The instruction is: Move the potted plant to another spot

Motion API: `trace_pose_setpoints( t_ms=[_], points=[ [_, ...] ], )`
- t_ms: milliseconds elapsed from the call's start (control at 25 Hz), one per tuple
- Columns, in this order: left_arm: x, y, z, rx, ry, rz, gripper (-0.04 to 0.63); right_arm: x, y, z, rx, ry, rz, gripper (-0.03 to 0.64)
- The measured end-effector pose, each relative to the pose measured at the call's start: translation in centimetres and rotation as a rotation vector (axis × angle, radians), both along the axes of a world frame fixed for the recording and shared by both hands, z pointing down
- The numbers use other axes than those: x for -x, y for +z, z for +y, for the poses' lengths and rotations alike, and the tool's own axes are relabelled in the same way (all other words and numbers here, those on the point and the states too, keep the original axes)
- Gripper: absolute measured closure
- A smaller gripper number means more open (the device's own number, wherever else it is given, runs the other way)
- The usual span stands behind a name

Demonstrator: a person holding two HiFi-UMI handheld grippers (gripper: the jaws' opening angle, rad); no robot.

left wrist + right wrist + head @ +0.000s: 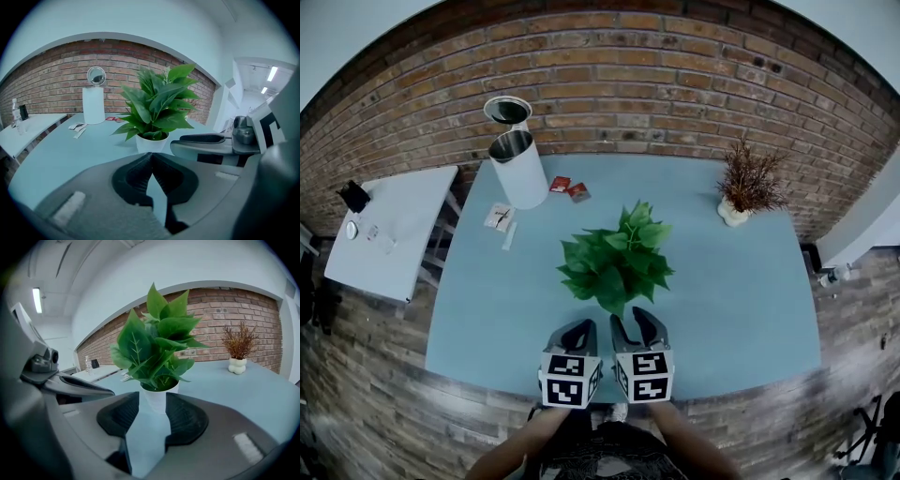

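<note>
1. Nearest, just short of the potted plant (pixel 617 261): left gripper (pixel 151 158), jaws pressed together on nothing.
2. Level with it, also just short of the plant and slightly to the right: right gripper (pixel 634 324), jaws apart and lined up with the white pot (pixel 158 397). Pads not touching it, so no grip yet.
3. Plant itself upright on the pale blue table (pixel 741 309), apparently not lifted. Judged stage: approach only, with grasp, lift, carry and set-down all left.
4. Beyond the plant, to its left: white cylindrical bin (pixel 517 171), lid up, with small packets (pixel 567 188) near its base.
5. Beyond the plant, to its right: dried plant (pixel 748 178) in a white vase.
6. Farthest behind the plant: brick wall (pixel 628 84).
</note>
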State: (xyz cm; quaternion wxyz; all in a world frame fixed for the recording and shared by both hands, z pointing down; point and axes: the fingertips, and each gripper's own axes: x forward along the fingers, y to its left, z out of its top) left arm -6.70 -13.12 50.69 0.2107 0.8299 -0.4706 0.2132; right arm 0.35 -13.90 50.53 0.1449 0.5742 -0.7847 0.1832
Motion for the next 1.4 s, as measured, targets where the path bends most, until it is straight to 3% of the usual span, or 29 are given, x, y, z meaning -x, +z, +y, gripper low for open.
trace_pose_setpoints(
  t_ms=[600, 1000, 1400],
  points=[
    [2.1, 1.3, -3.1, 0.031, 0.086, 0.002, 0.598, 1.1, 2.5, -3.5, 0.024, 0.104, 0.060, 0.334],
    [3.5, 1.4, -4.4, 0.035, 0.113, 0.008, 0.598, 1.1, 3.8, -5.0, 0.037, 0.158, 0.102, 0.210],
    [4.1, 1.5, -5.2, 0.047, 0.155, 0.025, 0.598, 1.4, 5.0, -6.7, 0.053, 0.189, 0.143, 0.152]
  ],
)
